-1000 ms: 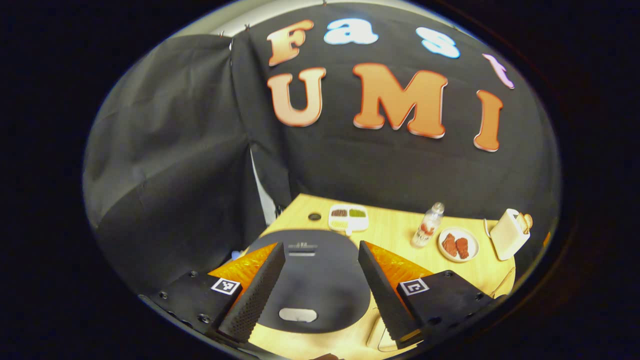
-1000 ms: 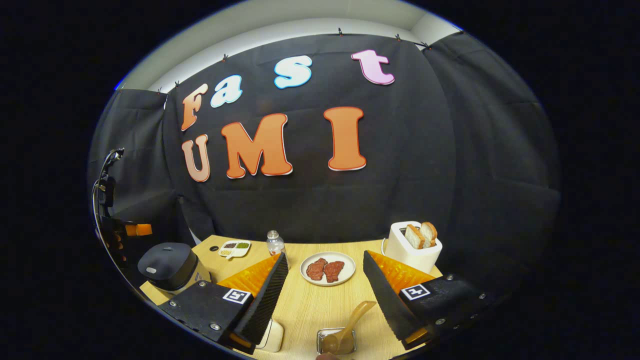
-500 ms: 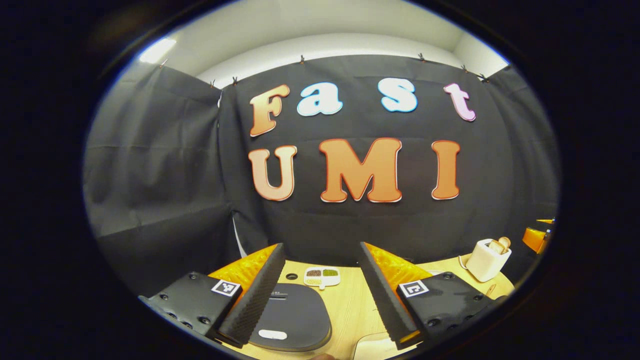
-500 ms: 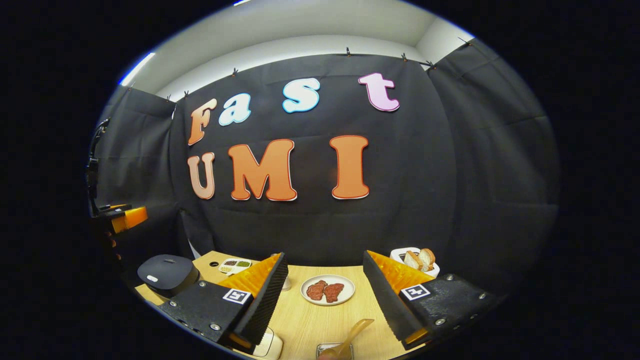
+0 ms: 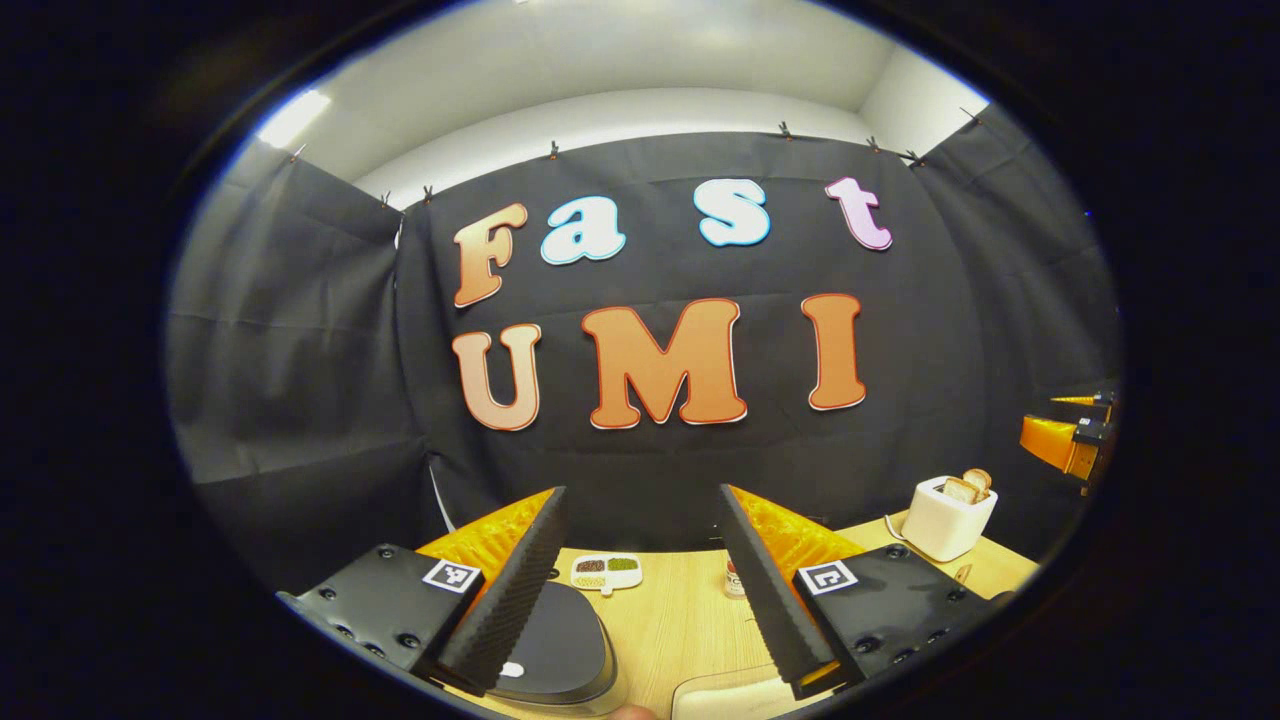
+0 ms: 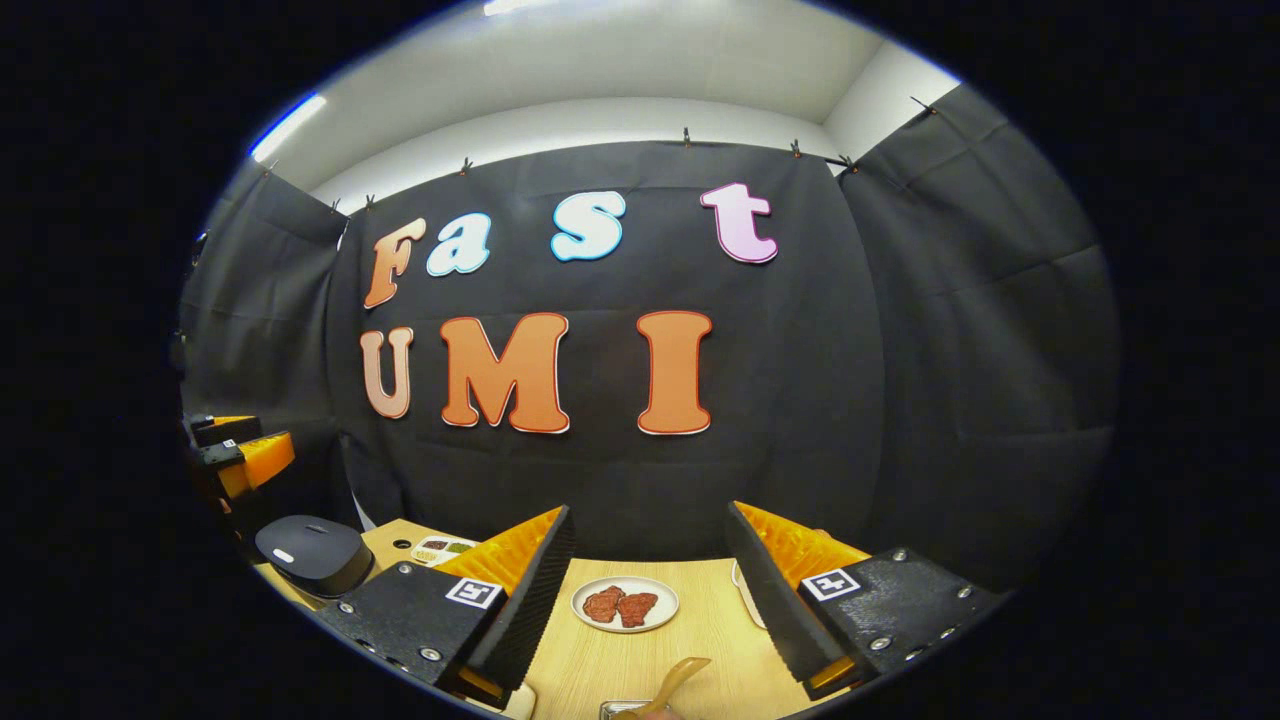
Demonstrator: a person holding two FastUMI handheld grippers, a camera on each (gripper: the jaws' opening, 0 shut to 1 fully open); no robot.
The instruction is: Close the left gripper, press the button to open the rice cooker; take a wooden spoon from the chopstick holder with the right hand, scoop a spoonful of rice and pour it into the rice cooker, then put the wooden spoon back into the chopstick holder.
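Desk (image 5: 690,620): in the left gripper view it now fills only the bottom strip; 1.0 s ago it took up much more of the lower field, so the camera has tilted up and the ceiling shows above the cloth wall. Same trend in the right gripper view.

Rice cooker (image 5: 555,645): lid down, dark top, low left between and under the left claw's fingers. It has slid from centre to lower left and looks smaller than before. In the right gripper view it sits at the far left desk edge (image 6: 312,553).

Left claw (image 5: 640,580): fingers spread wide, nothing between them, unchanged in opening across all three moments. Seen from the right gripper view at far left (image 6: 240,455).

Right claw (image 6: 650,600): fingers spread, gripping nothing, above the desk.

Toaster (image 5: 948,515): white, bread in slots, right rear of desk.

Plate of meat (image 6: 624,604): between the right claw's fingers, farther back.

Divided snack dish (image 5: 606,570): behind the cooker.

Wooden spoon (image 6: 672,682): handle leaning up-right from the chopstick holder (image 6: 618,709) at the bottom edge; less of both shows than 1.0 s ago.
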